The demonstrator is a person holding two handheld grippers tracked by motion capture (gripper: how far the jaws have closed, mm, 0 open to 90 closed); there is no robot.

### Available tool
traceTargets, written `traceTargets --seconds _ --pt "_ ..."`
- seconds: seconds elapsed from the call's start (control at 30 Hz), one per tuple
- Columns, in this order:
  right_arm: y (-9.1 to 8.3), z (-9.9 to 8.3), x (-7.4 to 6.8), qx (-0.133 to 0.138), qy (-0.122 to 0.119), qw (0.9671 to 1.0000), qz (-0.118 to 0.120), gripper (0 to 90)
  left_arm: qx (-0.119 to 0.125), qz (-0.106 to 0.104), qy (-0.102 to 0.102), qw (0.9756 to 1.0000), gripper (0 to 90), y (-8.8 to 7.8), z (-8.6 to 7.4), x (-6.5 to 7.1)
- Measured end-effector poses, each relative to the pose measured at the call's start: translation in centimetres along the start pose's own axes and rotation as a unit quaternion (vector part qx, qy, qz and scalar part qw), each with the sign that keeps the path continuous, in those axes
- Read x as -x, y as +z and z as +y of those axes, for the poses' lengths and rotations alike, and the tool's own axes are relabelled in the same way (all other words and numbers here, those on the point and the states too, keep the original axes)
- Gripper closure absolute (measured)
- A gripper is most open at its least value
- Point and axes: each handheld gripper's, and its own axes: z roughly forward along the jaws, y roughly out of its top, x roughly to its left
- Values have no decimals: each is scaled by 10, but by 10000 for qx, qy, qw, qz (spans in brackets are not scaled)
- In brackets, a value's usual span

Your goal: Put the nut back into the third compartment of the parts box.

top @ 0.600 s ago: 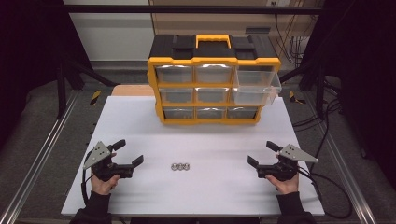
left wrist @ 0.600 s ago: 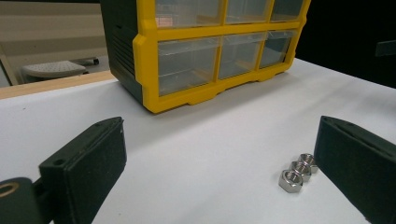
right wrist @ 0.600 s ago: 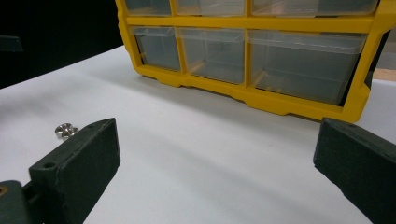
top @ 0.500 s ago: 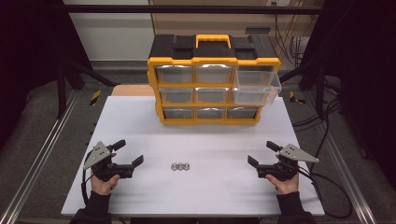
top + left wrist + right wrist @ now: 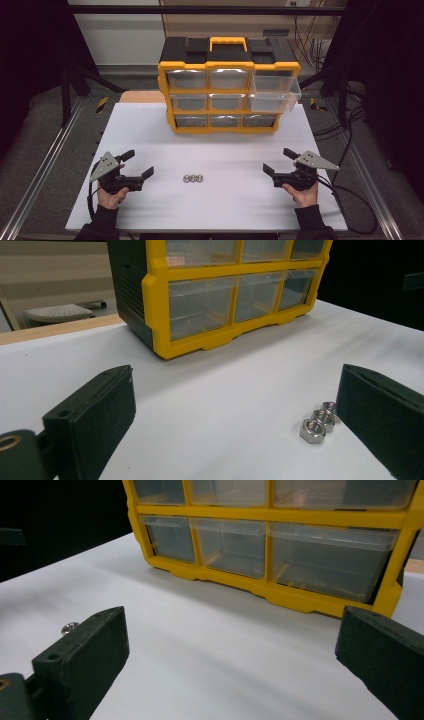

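No shift of nuts (image 5: 192,178).

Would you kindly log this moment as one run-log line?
left claw: open, empty | right claw: open, empty | three steel hex nuts: between them on white table | top-right clear drawer: pulled out

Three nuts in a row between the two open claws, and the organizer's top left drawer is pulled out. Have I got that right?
Not quite: the drawer pulled out is the top right one of the organizer, as the high view shows. The rest stands: three nuts lie in a row between the left claw and the right claw, both open.
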Motion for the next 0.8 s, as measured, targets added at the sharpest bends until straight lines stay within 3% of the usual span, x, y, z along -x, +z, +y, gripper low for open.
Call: traceTargets --seconds 0.37,0.57,0.8 --pt "16 12 -14 -138 -169 9997 64 15 -35 8 21 10000 25 1 0 0" --pt "32 20 -28 -226 -204 9994 191 21 -63 7 22 10000 25 2 -1 0" --pt "50 26 -44 -422 -414 9979 246 23 -73 10 10 10000 24 2 -1 0"
